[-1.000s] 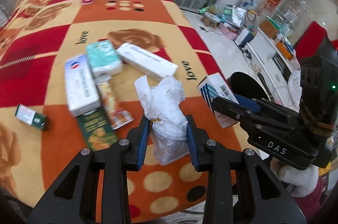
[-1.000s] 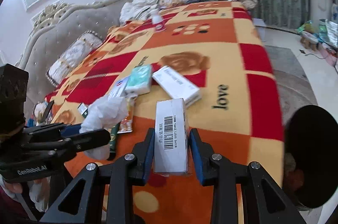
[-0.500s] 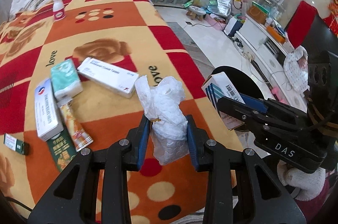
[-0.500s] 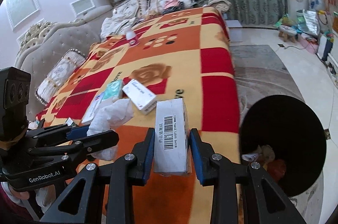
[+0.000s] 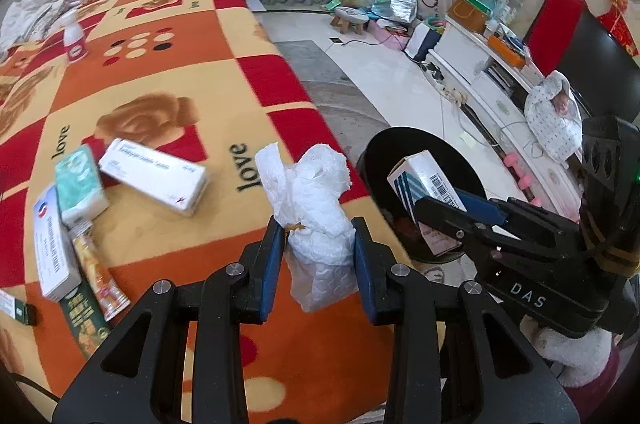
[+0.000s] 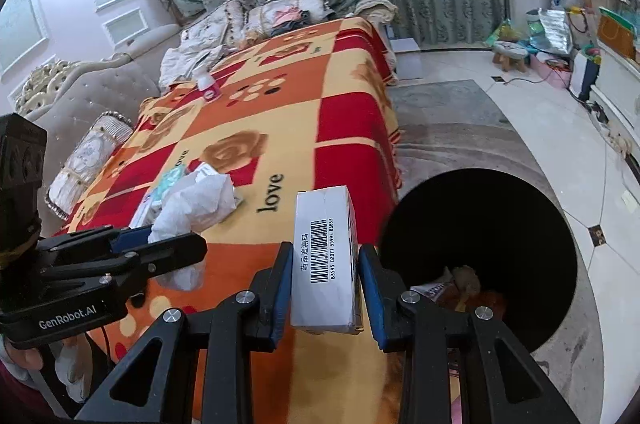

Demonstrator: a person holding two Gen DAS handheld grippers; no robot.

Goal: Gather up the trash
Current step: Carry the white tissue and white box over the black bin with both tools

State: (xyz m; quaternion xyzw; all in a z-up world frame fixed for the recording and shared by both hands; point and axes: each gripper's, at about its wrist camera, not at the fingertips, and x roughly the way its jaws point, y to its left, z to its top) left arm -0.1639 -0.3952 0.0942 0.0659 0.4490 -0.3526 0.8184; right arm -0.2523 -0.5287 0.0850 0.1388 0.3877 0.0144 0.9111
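Trash held: crumpled white paper towel (image 5: 316, 207) and a white medicine carton (image 6: 326, 264), both above the near edge of the bed, beside the bin.
Left gripper (image 5: 316, 256): blue pads clenched on the towel's waist; soft, quilted, puffed out above and below the pinch.
Right gripper (image 6: 325, 284): pads clamped on the carton's long sides; rigid rectangular cardboard, barcode face up, standing upright.
Trash bin (image 6: 480, 244): round, black-lined, on the pale floor right of the bed; some rubbish lies at its bottom.
Blanket (image 5: 168, 95): fleecy checks of red, orange and cream with roses and the word "love".
Still on bed: long white carton (image 5: 154, 175), teal tissue pack (image 5: 80, 185), white and blue box (image 5: 54, 248), orange sachet (image 5: 98, 272), green packet (image 5: 84, 318), small dark green box (image 5: 20, 310), all far left.
Left view only: blue stripes on the held carton's end; the sachet and green packets.
Right view only: bin's contents; tufted grey headboard (image 6: 100, 91).
Far end: white bottle (image 5: 75, 41) with a red label, upright.
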